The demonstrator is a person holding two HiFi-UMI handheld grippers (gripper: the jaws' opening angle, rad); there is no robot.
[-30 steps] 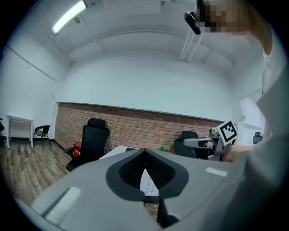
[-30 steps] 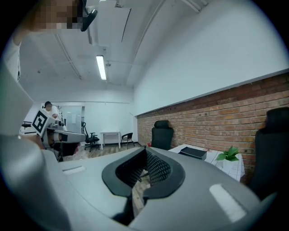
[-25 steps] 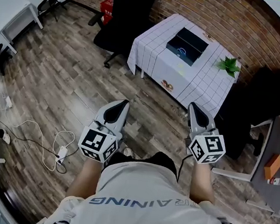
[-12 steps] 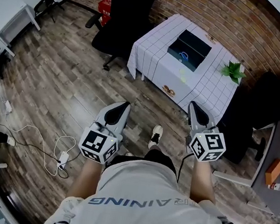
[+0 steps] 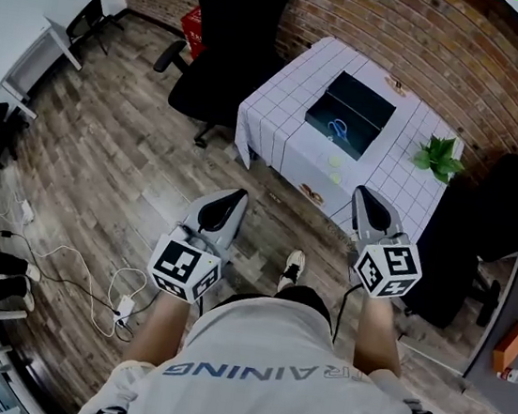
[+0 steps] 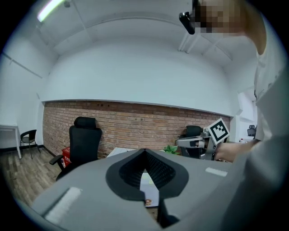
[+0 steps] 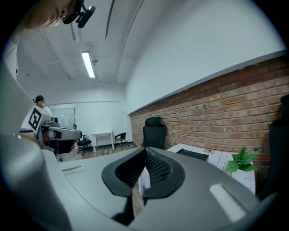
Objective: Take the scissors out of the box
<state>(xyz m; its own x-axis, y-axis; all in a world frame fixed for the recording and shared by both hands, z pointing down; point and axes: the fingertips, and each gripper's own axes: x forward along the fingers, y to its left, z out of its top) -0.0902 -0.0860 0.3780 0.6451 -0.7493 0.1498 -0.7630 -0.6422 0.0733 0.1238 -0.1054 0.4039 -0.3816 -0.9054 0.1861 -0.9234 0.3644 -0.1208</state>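
Observation:
The dark open box [image 5: 351,115] sits on a table draped in a white checked cloth [image 5: 281,110], some way ahead of me. Blue-handled scissors [image 5: 338,128] lie inside it near the front wall. My left gripper [image 5: 238,194] and right gripper [image 5: 362,192] are held side by side over the wooden floor, short of the table, both shut and empty. In the left gripper view the jaws [image 6: 145,151] meet at their tips, with the table cloth [image 6: 149,186] beyond. The right gripper view shows its jaws [image 7: 145,151] closed, the box [image 7: 194,154] ahead to the right.
A black office chair [image 5: 226,41] stands left of the table, another [image 5: 498,223] at its right. A small green plant [image 5: 441,157] sits on the table's right corner. Cables and a power strip [image 5: 118,304] lie on the floor at my left. A brick wall [image 5: 468,58] runs behind.
I have stepped toward the table: it and the box have come nearer and lower in the head view. Both grippers moved forward with me and stayed shut.

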